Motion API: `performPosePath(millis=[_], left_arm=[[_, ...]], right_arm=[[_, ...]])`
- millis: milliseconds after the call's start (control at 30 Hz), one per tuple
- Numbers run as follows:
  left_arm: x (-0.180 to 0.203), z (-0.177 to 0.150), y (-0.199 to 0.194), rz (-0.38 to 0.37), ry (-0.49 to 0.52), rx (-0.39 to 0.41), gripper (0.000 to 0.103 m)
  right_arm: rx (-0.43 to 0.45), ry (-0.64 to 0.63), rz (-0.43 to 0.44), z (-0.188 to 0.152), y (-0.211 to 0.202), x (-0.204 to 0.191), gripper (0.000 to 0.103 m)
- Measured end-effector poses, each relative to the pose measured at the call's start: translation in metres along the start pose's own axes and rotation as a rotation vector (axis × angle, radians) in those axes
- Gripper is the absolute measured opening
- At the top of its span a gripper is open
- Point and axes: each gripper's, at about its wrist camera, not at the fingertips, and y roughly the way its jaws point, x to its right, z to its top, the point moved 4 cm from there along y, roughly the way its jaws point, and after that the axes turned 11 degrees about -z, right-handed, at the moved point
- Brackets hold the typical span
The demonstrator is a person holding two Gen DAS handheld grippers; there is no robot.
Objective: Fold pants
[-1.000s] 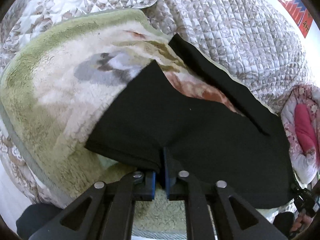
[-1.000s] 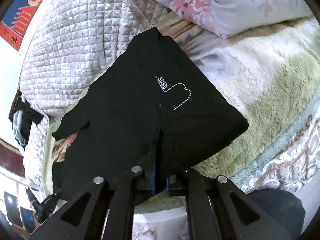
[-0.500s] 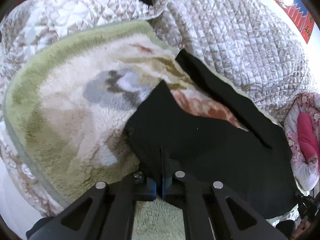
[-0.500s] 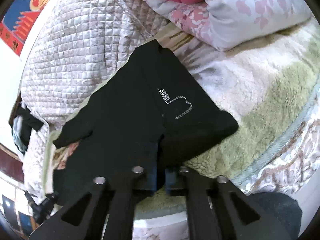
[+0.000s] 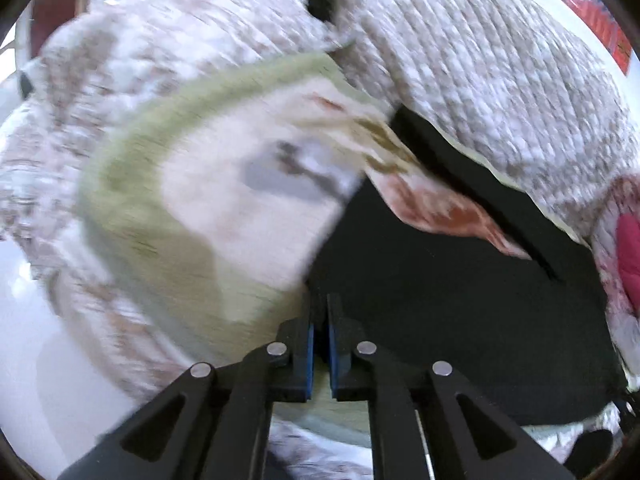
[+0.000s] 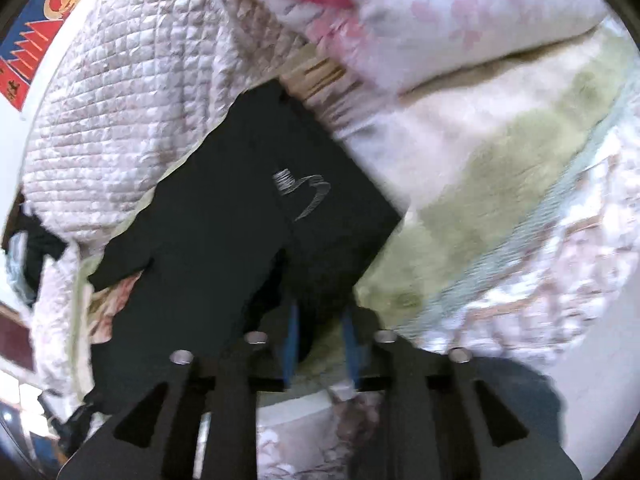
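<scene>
We've got the black pants (image 6: 248,216) spread on the fleece blanket (image 5: 208,208) on the bed. Left tool (image 5: 319,312) is nearly closed, pinching the near edge so we can carry it over. Right tool (image 6: 320,320) has its fingers apart straddling the waist-end hem, so no grip there.

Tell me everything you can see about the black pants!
The black pants look like soft, plain cloth with small white stitching near one end. They lie spread on a fluffy green-and-cream blanket, beside a quilted cover. Two legs part in a V, with blanket showing between them. The left gripper is shut on one edge. The right gripper stands open at another edge; motion blur hides whether it touches the cloth.
</scene>
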Motion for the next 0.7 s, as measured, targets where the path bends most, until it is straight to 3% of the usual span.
performPosePath(millis=[33,100,233,333,467,567,700], left_arm=[[-0.004,0.004,-0.006,0.025,-0.003,0.019,0.009],[-0.006,0.012,-0.014,0.032,0.012,0.044,0.009],[0.032,0.020,-0.004,-0.073,0.094,0.037,0.009],[0.073,0.013,0.021,-0.181,0.150,-0.026,0.009],[0.121,-0.010,0.053,-0.267,0.247,-0.114,0.009],[0.129,-0.022,0.074,-0.248,0.275,-0.179,0.009],[0.126,-0.025,0.074,-0.254,0.288,-0.191,0.010]], right_arm=[[0.022,0.005,-0.019,0.002,-0.006,0.005,0.034],[0.093,-0.010,-0.080,0.006,-0.021,0.009,0.034],[0.169,-0.118,-0.047,0.012,-0.030,-0.022,0.034],[0.158,-0.245,0.029,0.009,-0.019,-0.061,0.034],[0.138,-0.383,0.019,0.005,0.008,-0.092,0.034],[0.073,-0.367,-0.044,0.006,0.035,-0.078,0.031],[0.075,-0.338,-0.012,0.008,0.029,-0.066,0.025]])
